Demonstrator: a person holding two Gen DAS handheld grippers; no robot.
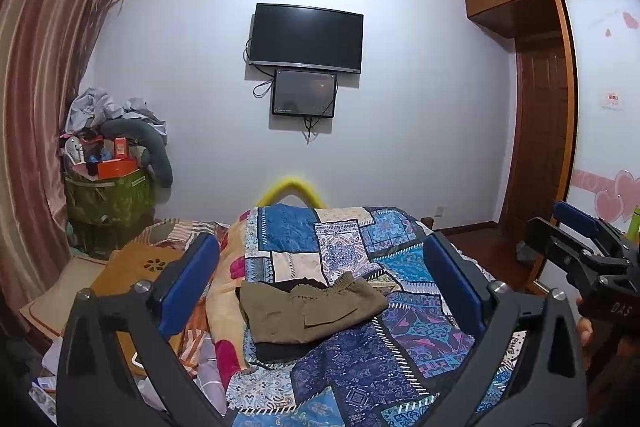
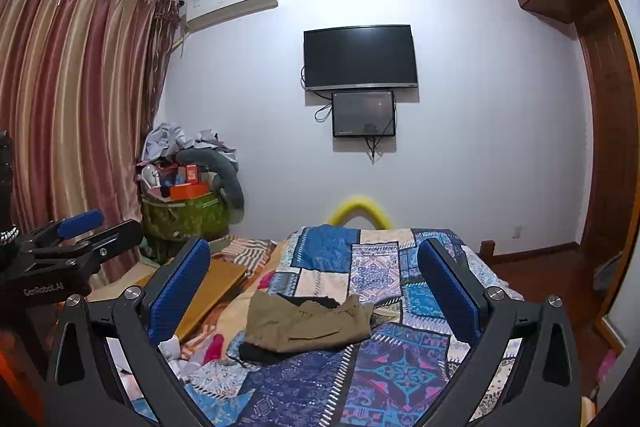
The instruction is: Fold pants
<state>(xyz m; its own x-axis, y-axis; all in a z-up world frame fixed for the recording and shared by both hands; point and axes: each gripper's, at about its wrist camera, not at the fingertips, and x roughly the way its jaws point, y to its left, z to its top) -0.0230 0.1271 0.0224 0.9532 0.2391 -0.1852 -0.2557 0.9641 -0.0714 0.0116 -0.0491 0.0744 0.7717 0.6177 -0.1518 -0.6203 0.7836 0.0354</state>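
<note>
Olive-brown pants [image 1: 310, 309] lie folded in a compact stack on the patchwork quilt [image 1: 400, 347], with a dark garment showing under them. They also show in the right wrist view [image 2: 308, 323]. My left gripper [image 1: 320, 267] is open and empty, held above and short of the pants. My right gripper [image 2: 316, 271] is open and empty, also raised short of them. Each gripper shows at the edge of the other's view: the right one [image 1: 580, 239], the left one [image 2: 84, 231].
The bed carries the quilt [image 2: 400, 347], a striped sheet and a wooden lap tray [image 1: 136, 267]. A full green hamper [image 1: 108, 199] stands by the curtain. A TV [image 1: 306, 37] hangs on the far wall. A wardrobe [image 1: 540, 107] stands right.
</note>
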